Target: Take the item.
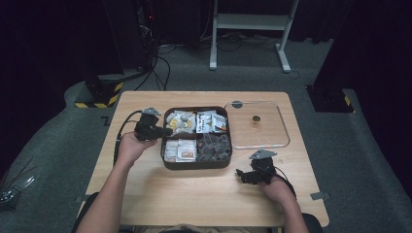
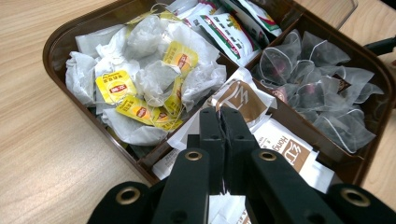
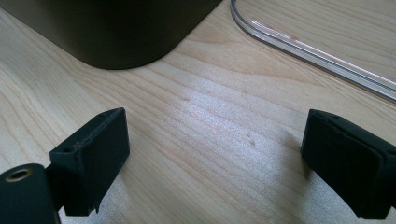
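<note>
A brown four-part box sits mid-table. It holds yellow-tagged tea bags, green-and-red sachets, white-and-brown sachets and clear pyramid bags. My left gripper reaches over the box's left rim. In the left gripper view the left gripper is shut just above the white-and-brown sachets, and I see nothing pinched at its tips. My right gripper rests low on the table by the box's near right corner. In its own view the right gripper stands wide open over bare wood.
A clear lid with a small knob lies flat to the right of the box; its rim runs just beyond the right gripper. Behind the table stand a white frame, cables and a yellow-and-black striped base.
</note>
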`<state>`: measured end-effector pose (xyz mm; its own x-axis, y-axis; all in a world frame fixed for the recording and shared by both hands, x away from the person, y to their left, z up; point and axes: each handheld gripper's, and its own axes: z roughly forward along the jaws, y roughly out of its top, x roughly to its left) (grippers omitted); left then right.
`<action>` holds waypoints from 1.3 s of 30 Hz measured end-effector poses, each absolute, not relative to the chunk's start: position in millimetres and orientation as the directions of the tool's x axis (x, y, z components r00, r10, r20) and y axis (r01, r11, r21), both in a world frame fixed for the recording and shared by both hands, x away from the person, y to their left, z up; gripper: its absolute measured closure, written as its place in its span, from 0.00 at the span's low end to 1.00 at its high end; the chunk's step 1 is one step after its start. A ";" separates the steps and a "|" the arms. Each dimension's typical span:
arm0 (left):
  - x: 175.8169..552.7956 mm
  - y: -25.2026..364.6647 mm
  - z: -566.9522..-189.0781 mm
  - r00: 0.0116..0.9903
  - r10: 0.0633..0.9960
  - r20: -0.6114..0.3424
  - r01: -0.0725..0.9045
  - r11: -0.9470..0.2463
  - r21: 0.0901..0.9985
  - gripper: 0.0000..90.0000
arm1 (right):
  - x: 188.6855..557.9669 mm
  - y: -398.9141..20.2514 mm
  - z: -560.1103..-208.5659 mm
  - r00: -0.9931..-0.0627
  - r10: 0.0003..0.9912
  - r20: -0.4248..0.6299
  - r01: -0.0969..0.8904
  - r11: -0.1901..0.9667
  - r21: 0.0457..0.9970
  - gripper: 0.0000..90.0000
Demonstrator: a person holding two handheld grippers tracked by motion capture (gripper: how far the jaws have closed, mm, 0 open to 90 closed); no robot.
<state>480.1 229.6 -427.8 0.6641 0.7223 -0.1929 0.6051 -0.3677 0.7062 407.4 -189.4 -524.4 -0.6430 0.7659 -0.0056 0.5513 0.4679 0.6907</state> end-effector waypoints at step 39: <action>467.6 295.1 -436.5 0.515 0.842 -0.156 0.665 -0.278 0.693 0.98 | 420.3 -186.2 -524.5 -0.662 0.750 -0.006 0.539 0.481 0.692 0.09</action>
